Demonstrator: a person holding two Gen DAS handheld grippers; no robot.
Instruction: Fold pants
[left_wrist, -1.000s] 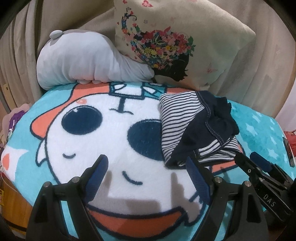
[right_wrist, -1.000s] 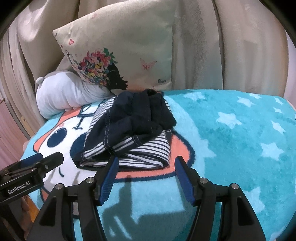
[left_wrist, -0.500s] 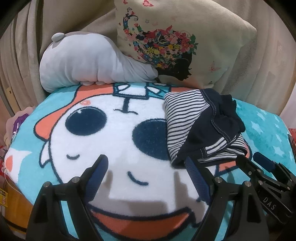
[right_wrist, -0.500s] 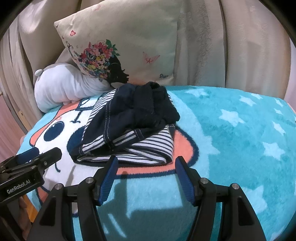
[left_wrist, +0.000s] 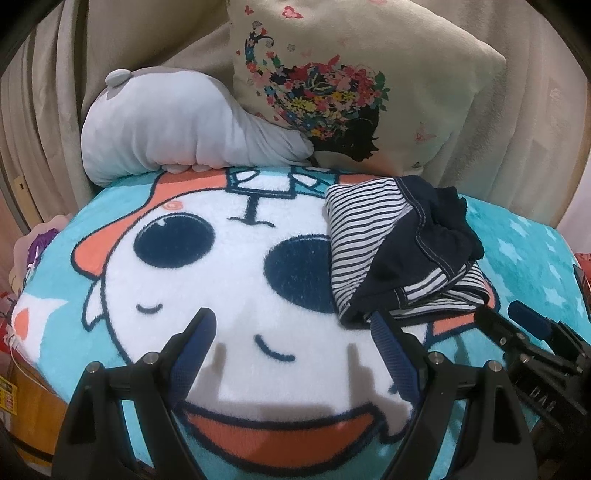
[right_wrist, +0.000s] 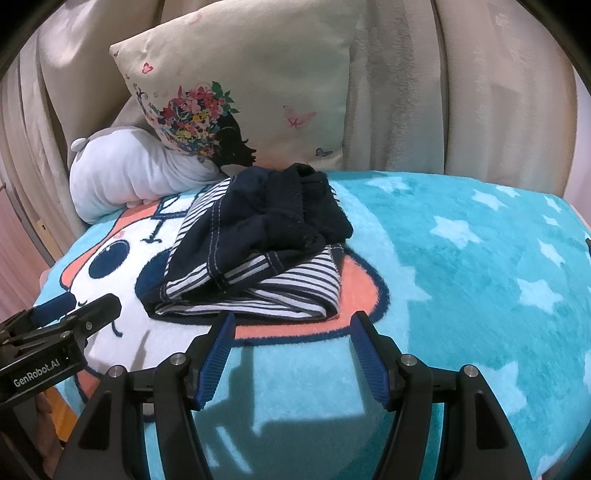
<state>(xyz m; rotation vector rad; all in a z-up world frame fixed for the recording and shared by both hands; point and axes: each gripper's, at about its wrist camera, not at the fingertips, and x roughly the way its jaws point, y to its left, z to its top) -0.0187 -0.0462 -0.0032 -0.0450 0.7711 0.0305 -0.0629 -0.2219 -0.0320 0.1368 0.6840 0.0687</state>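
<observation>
- Left gripper (left_wrist: 291, 332): jaws wide apart, nothing between them; blue-padded fingers (left_wrist: 195, 341) poised over the white face of the cartoon print, not touching fabric as far as visible.
- Right gripper (right_wrist: 291, 338): jaws wide apart, empty; poised above the turquoise part of the blanket, just in front of the garment's near edge.
- Pants (right_wrist: 255, 251): lying in a folded bundle on the blanket, navy cloth with white stitching on top, navy-and-white striped cloth showing beneath and at the left side. Free of both grippers. In the left wrist view, seen at right of centre (left_wrist: 402, 251), with the right gripper's tips (left_wrist: 517, 325) just beyond its near right corner.
- Blanket (right_wrist: 480, 295): turquoise fleece with white stars and a large white, orange and navy cartoon face; covers the whole work surface.
- Grey plush toy (left_wrist: 177, 129): resting at the far left edge of the blanket.
- Cream cushion (left_wrist: 369, 74) with floral print: propped upright behind the pants, leaning against beige drapery (right_wrist: 480, 92).
</observation>
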